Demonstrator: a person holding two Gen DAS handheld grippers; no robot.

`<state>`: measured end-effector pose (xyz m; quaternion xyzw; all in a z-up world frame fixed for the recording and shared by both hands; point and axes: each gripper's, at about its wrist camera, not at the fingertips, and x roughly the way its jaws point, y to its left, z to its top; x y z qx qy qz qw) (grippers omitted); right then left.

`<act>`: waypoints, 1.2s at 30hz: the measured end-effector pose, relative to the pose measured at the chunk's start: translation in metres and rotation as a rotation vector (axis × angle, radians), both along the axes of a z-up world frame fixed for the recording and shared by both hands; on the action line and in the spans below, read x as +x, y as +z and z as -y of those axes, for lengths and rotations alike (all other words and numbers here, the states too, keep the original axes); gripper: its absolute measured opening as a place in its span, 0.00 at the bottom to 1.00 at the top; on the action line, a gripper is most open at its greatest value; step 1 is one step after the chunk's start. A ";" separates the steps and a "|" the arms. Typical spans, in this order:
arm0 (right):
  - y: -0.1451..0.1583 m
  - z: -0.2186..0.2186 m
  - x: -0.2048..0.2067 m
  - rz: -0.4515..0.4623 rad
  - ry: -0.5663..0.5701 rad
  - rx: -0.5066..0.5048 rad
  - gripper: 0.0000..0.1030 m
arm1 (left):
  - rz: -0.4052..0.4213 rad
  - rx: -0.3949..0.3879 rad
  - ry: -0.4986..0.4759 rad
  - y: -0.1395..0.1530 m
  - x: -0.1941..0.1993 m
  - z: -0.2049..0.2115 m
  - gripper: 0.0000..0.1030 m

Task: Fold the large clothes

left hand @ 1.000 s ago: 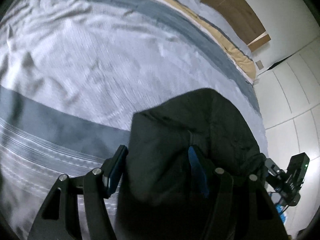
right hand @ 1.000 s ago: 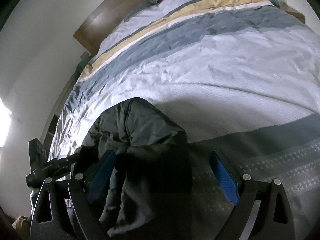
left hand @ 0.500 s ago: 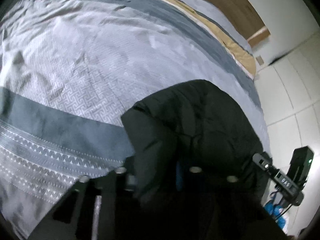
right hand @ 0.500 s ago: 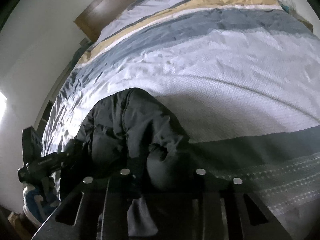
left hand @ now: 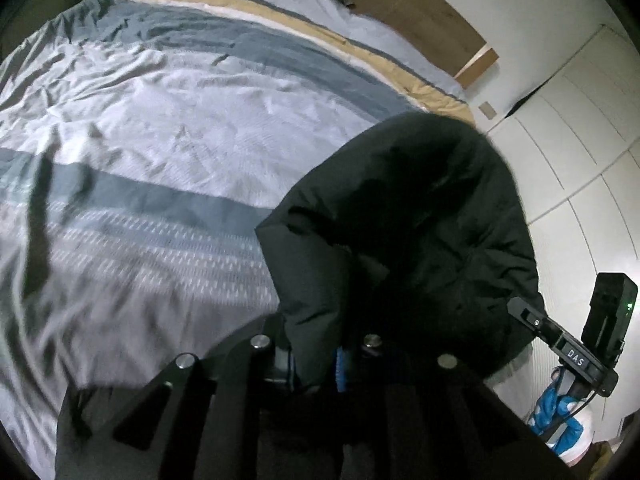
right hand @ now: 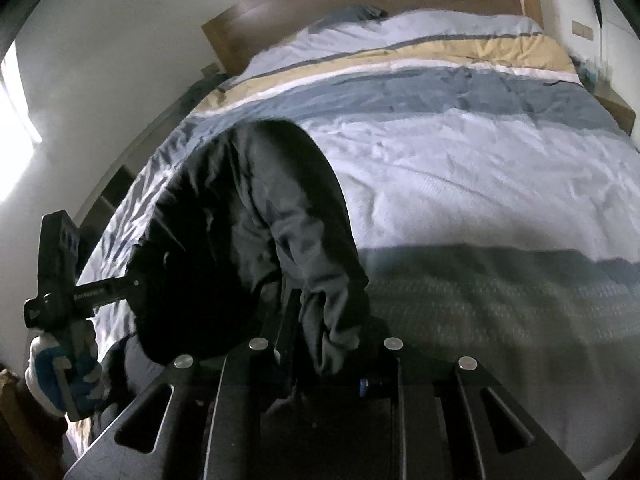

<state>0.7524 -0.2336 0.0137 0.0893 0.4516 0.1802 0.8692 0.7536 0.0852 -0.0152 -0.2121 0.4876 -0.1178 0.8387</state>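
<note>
A black padded jacket (left hand: 404, 224) hangs bunched between both grippers, lifted over the near part of a striped bed. My left gripper (left hand: 316, 364) is shut on a fold of the jacket's edge. The jacket also shows in the right wrist view (right hand: 248, 232), where my right gripper (right hand: 324, 360) is shut on another fold of it. Each gripper appears in the other's view: the right one (left hand: 576, 356) at the lower right, the left one (right hand: 68, 288) in a gloved hand at the lower left. The jacket's far end droops toward the bedspread.
The bed's cover (left hand: 168, 120) has white, grey-blue and tan stripes and is wrinkled. A wooden headboard (right hand: 360, 4) stands at the far end. White cupboard doors (left hand: 584, 136) stand beside the bed in the left wrist view. A bright window (right hand: 16, 92) is at the left.
Both grippers were open around the jacket on the bed a second ago. They closed on its folds and have raised it, and both views have risen and tilted back from the bed.
</note>
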 end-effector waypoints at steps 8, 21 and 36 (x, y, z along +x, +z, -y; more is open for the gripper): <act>0.011 0.013 -0.081 0.002 -0.011 0.044 0.21 | -0.001 0.022 -0.028 0.019 -0.092 -0.008 0.12; -0.034 0.030 -0.165 -0.054 -0.037 0.104 0.21 | -0.046 0.101 -0.021 -0.028 -0.177 -0.024 0.11; -0.066 0.028 -0.185 -0.066 -0.048 0.020 0.24 | -0.092 0.083 0.022 -0.043 -0.210 -0.040 0.08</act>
